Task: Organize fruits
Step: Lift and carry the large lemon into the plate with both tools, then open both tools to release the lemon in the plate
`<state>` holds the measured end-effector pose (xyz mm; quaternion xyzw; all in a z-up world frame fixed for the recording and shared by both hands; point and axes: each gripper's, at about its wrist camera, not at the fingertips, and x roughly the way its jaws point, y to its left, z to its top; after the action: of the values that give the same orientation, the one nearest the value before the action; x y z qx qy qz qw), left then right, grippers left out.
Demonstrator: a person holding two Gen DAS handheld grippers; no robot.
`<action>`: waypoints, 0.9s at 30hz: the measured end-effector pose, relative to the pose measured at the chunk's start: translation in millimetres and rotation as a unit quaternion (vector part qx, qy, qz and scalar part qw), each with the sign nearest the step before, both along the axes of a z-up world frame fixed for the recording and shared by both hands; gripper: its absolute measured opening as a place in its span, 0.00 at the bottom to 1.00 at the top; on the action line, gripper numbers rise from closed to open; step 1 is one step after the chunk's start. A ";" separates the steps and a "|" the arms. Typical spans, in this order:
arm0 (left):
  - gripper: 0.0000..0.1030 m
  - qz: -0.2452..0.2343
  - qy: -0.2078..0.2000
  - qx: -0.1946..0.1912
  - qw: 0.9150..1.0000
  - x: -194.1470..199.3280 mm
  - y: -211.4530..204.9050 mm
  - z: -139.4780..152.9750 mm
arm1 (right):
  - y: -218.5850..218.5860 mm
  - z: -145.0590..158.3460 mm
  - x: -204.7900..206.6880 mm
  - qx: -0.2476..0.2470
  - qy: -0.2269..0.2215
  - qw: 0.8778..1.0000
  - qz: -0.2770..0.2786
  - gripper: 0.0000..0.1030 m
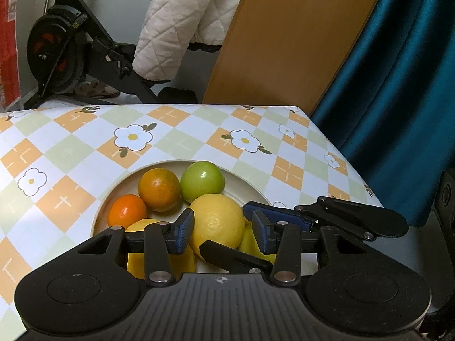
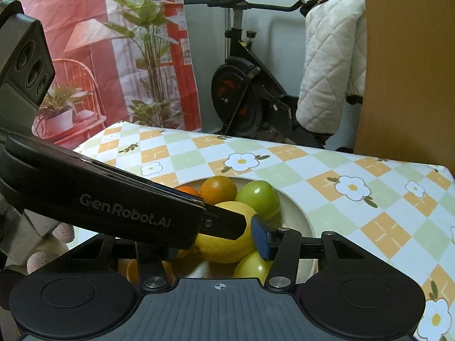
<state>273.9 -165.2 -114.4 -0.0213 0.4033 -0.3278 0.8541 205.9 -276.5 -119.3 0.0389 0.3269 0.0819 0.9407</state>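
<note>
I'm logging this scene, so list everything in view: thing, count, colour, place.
plate: one, cream, on the table, holds the fruit
lemon: one large, yellow, plate centre, between both grippers' fingers
yellow fruits: at least two more, low in the plate, partly hidden
green fruit: one, plate's far side
oranges: two, one greenish, one small and bright
tablecloth: one, checked, flowered
exercise bike: one, black, behind
quilt: one, white, draped on the bike
left gripper: black, blue pads
right gripper: black, blue pads
</note>
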 end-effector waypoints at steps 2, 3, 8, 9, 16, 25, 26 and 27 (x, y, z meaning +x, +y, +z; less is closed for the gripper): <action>0.46 0.007 -0.005 0.004 1.000 -1.0 1.4 1.5 | -0.3 -0.2 -0.7 -0.001 0.003 1.000 -0.002 0.46; 0.46 0.010 -0.007 0.006 1.000 -1.6 2.5 2.4 | -0.7 -0.5 -0.8 -0.002 0.006 1.000 -0.003 0.46; 0.50 0.026 -0.023 0.018 0.999 -7.6 11.7 10.5 | -4.6 0.7 -5.1 -0.006 0.009 1.000 -0.020 0.46; 0.50 0.028 -0.028 0.022 0.999 -9.3 13.8 12.2 | -5.2 1.7 -6.9 -0.008 0.009 1.000 -0.023 0.47; 0.66 0.059 -0.052 0.047 0.996 -21.8 28.1 24.1 | -7.8 10.9 -19.4 -0.015 0.009 0.999 -0.042 0.64; 0.77 0.100 -0.090 0.060 0.989 -50.1 51.4 43.9 | -4.8 27.9 -37.2 -0.003 0.008 0.998 -0.064 0.93; 0.78 0.104 -0.092 0.060 0.989 -53.1 54.3 45.9 | -3.4 29.8 -39.3 -0.004 0.008 0.998 -0.066 0.94; 0.78 0.108 -0.094 0.060 0.988 -56.6 57.5 48.0 | -1.9 32.1 -42.0 -0.005 0.007 0.998 -0.070 0.95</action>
<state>217.3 -107.7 -66.3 0.0171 0.3355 -0.2092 0.9183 163.8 -278.3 -87.2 0.0576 0.3302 0.0143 0.9420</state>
